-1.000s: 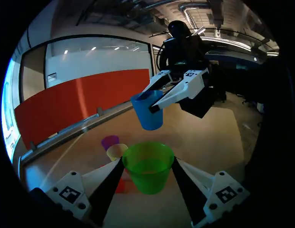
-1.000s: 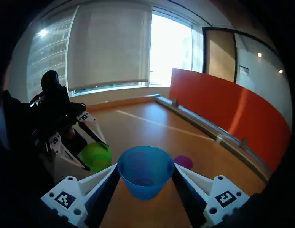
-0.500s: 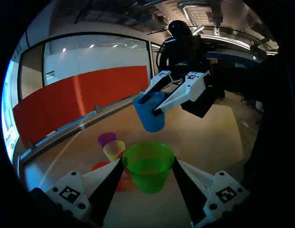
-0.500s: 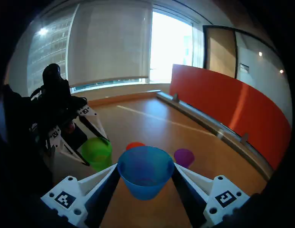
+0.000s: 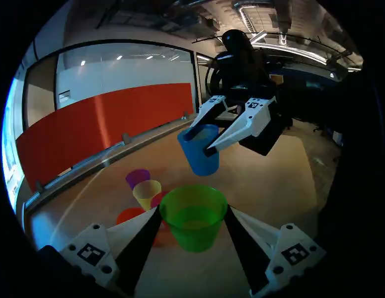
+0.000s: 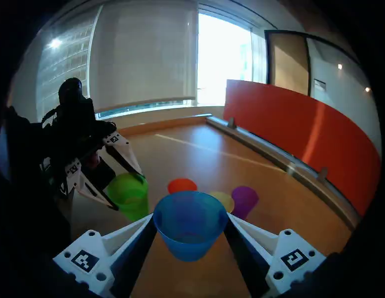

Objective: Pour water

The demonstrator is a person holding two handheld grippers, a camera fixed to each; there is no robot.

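In the left gripper view my left gripper (image 5: 193,221) is shut on a green cup (image 5: 193,216), held upright above the wooden table (image 5: 271,179). Beyond it, higher up, my right gripper (image 5: 201,141) holds a blue cup (image 5: 200,150), slightly tilted. In the right gripper view the right gripper (image 6: 190,228) is shut on the blue cup (image 6: 190,224), with a little liquid at its bottom. To its left the left gripper (image 6: 125,191) carries the green cup (image 6: 127,195).
On the table stand an orange cup (image 6: 182,186), a yellow cup (image 6: 222,200) and a purple cup (image 6: 244,199); the left gripper view shows them as orange (image 5: 130,217), yellow (image 5: 146,192) and purple (image 5: 137,178). An orange partition (image 6: 311,134) lines the table's far edge.
Both grippers have tipped downward, bringing the orange, yellow and purple cups into sight on the table. The blue cup has sunk slightly and shifted right in the left gripper view.
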